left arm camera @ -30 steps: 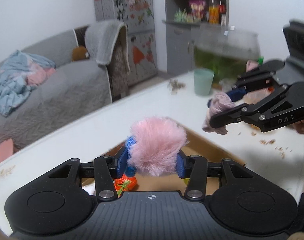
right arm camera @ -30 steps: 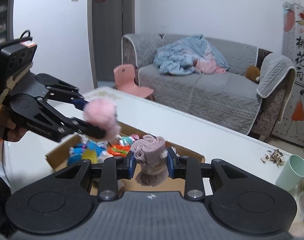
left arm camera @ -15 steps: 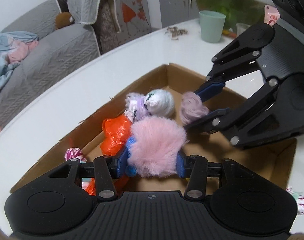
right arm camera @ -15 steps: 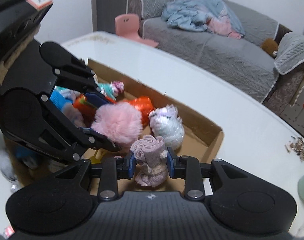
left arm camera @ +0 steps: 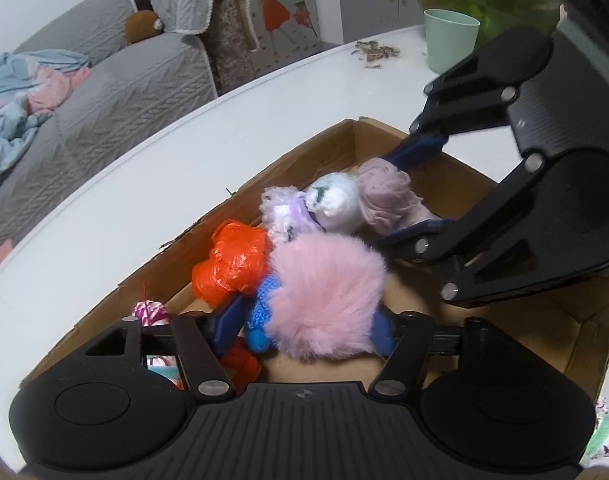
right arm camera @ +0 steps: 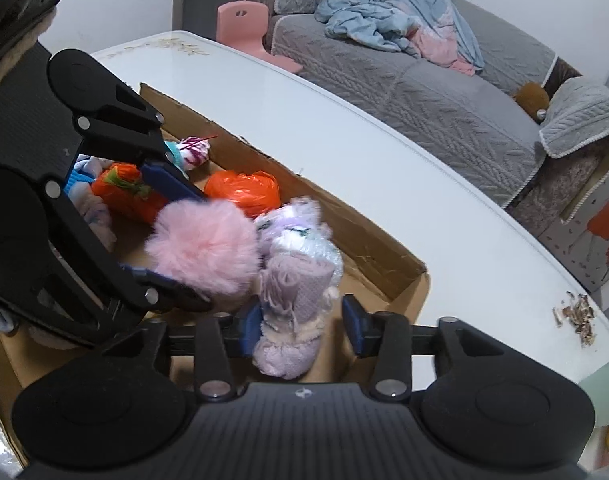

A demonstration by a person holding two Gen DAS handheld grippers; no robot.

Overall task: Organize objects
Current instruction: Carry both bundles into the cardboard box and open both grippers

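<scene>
A fluffy pink pom-pom (left arm camera: 324,296) lies inside the cardboard box (left arm camera: 356,128) between the fingers of my left gripper (left arm camera: 306,330). Its jaws are opening and no longer squeeze the fur. A rolled mauve cloth (right arm camera: 292,300) stands on the box floor between the fingers of my right gripper (right arm camera: 302,322). Those jaws are opening too, with a gap showing at the right pad. Both grippers point down into the box (right arm camera: 384,248), side by side, the pom-pom (right arm camera: 204,248) just left of the cloth (left arm camera: 388,196).
The box also holds an orange plastic bag (left arm camera: 232,264), a white-lilac plush ball (left arm camera: 332,200), a pink-white yarn ball (left arm camera: 150,312) and a blue knitted toy (left arm camera: 264,304). On the white table stand a green cup (left arm camera: 450,38) and scattered seed shells (left arm camera: 374,50). A grey sofa lies beyond.
Both grippers came down from above the table into the box with their loads. Their jaws have since widened, and the pom-pom and the cloth now rest in the box.
</scene>
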